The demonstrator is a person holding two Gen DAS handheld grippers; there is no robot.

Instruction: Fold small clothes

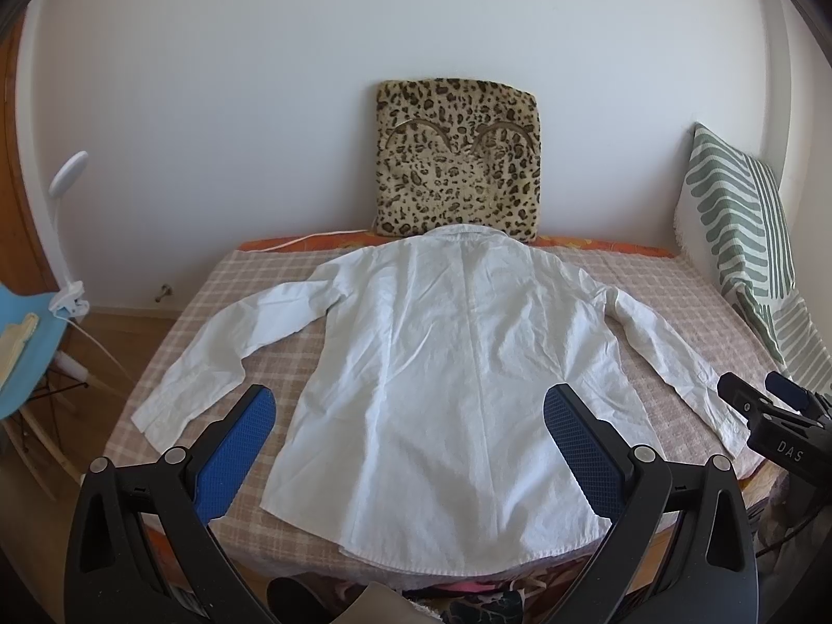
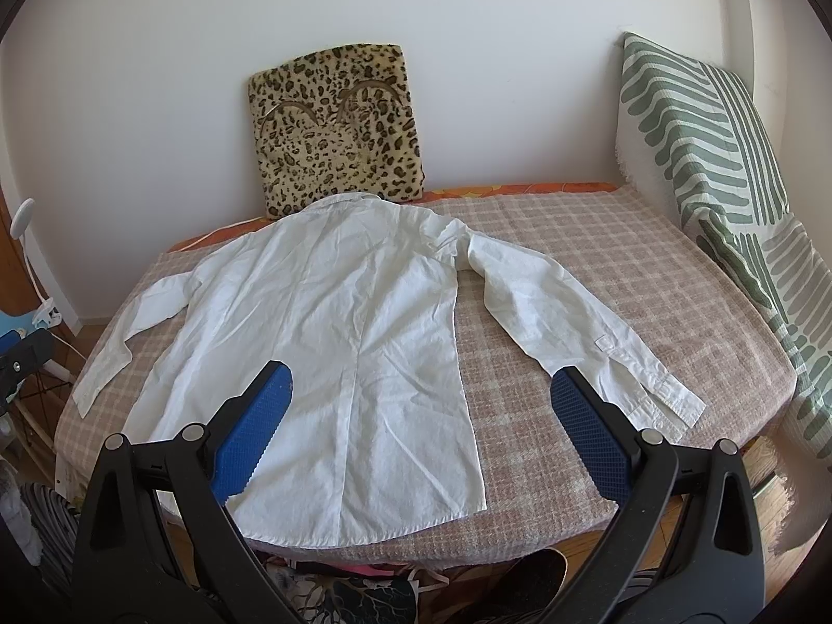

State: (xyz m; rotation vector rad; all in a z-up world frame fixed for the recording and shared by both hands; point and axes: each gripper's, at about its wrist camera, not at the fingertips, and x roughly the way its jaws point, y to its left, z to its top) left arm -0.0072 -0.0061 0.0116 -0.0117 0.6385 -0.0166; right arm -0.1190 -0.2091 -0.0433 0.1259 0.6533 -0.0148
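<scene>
Now we hold left claw (image 1: pixel 410 418) & right claw (image 2: pixel 421 395) both spread, empty, above white shirt (image 1: pixel 442 364) lying flat, back up, on bed (image 1: pixel 676 281). Folding not yet begun; next, probably grip sleeves inward.

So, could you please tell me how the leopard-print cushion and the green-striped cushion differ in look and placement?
The leopard-print cushion is furry, tan with dark spots; the green-striped cushion is woven, white with green bars. The leopard-print cushion leans on the back wall just behind the white shirt's collar; the green-striped cushion stands along the right side, well clear of the shirt. The green-striped cushion looks larger. Both stand propped upright at the edges of the checked cover.
</scene>
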